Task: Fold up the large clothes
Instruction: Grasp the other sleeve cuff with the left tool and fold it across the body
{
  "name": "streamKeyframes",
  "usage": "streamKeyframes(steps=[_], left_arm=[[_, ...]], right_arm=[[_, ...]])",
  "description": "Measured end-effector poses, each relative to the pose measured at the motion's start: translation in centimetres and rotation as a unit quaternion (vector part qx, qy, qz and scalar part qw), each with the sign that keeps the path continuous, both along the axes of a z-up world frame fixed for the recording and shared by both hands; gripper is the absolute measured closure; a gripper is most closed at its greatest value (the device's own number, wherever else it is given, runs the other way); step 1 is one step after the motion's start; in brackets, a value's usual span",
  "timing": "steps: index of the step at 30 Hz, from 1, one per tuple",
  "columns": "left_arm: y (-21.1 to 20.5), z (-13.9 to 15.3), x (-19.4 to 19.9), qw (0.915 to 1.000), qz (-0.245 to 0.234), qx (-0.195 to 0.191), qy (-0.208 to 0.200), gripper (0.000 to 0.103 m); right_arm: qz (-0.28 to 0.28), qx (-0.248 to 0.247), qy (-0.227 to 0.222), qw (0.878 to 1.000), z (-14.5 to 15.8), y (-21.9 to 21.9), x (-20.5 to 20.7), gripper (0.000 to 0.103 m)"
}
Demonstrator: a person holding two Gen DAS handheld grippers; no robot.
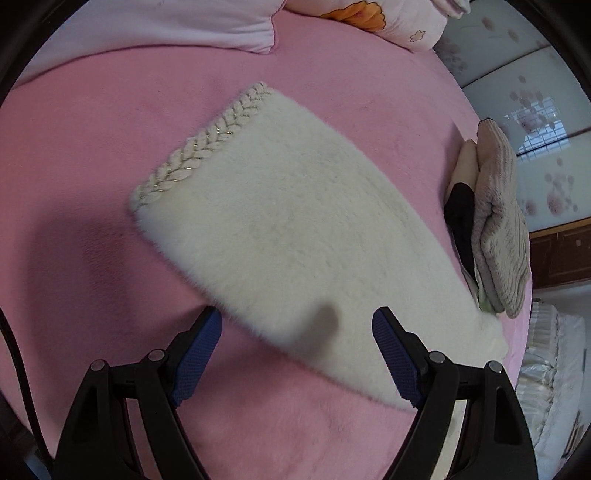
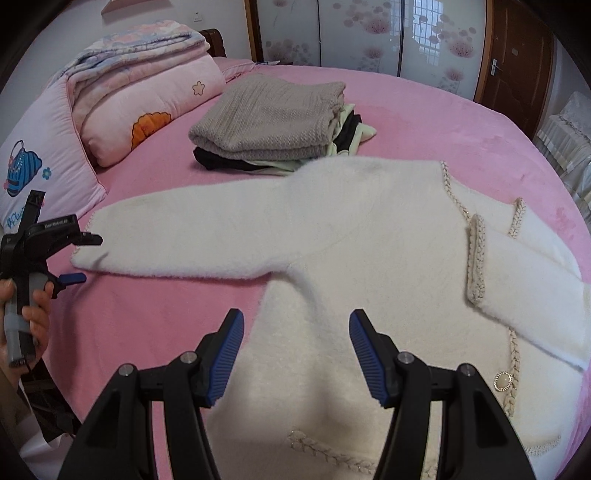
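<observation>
A white fluffy cardigan point(image 2: 369, 236) with braided trim lies spread on the pink bed point(image 2: 424, 122). One sleeve point(image 2: 177, 236) stretches out to the left; the other sleeve point(image 2: 528, 288) is folded across the front. My right gripper point(image 2: 295, 317) hovers open over the cardigan's body, nothing between its blue pads. In the left wrist view the outstretched sleeve point(image 1: 295, 229) runs diagonally, braided cuff point(image 1: 199, 147) at the upper left. My left gripper point(image 1: 297, 317) stands open above this sleeve. In the right wrist view the left gripper point(image 2: 83, 258) sits by the cuff end, held by a hand point(image 2: 35, 306).
A stack of folded clothes topped by a grey knit point(image 2: 269, 122) lies behind the cardigan, also at the right in the left wrist view as the grey knit point(image 1: 498, 229). Rolled pink quilts point(image 2: 147, 103) and a pillow point(image 2: 33, 173) line the bed's left side. Wardrobe doors point(image 2: 369, 33) stand behind.
</observation>
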State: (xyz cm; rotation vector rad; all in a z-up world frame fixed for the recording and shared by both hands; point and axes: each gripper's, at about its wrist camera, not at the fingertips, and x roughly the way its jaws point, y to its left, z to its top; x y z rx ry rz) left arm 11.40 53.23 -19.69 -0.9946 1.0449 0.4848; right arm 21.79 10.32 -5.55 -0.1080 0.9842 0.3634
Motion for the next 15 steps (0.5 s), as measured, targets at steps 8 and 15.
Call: streamKeyframes(steps=[8,15], left_arm=[[-1.0,-0.7,3.0,0.9958,0.025,0.086,0.022,0.07],[-4.5,5.3,3.9,0.9841,0.015,0.174,-0.033,0.095]], right_arm=[[-0.01,-0.003,0.021,1.0,-1.6,-1.4,0.9,0.044],[-0.021,-0.012,0.016,1.0,-1.7,-4.3,0.6,0.044]])
